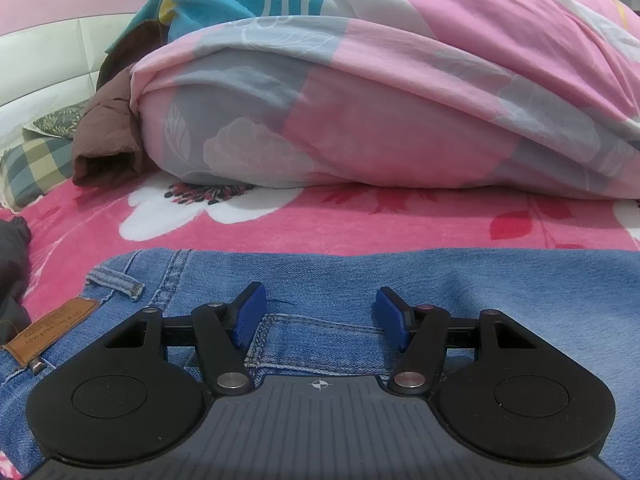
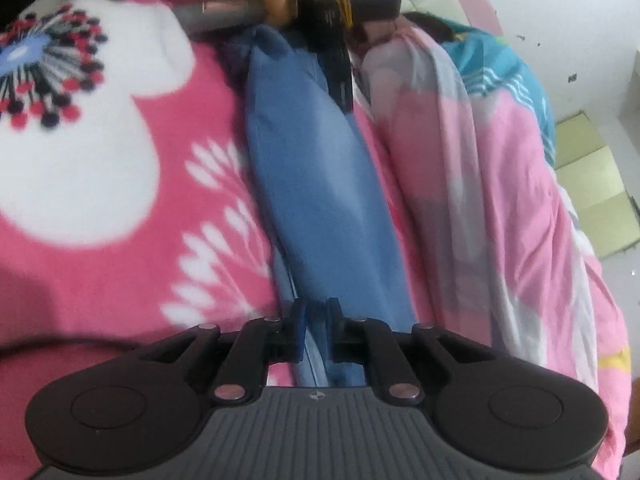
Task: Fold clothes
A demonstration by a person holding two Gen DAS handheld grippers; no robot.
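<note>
Jeans [image 1: 360, 280]: blue denim, lower half of left-wrist frame, on pink floral blanket [image 1: 360, 216].
Left gripper [image 1: 318, 314]: jaws half apart over the waistband, clasping nothing.
Right gripper [image 2: 316, 330]: jaws nearly together, pinching a denim edge, frame bottom centre.
Quilt [image 1: 400, 100]: bundled beyond jeans.

A: Jeans [image 1: 360, 280] were faded blue, tan patch [image 1: 52, 330]. Blanket [image 1: 360, 220]?
B: Hot pink, white flowers, red leaves. Quilt [image 1: 380, 120] was pale pink and grey, floral.
A: Pillow [image 1: 32, 168]?
B: Green-grey check. Pads [image 1: 250, 312] blue, gripper bodies black.
</note>
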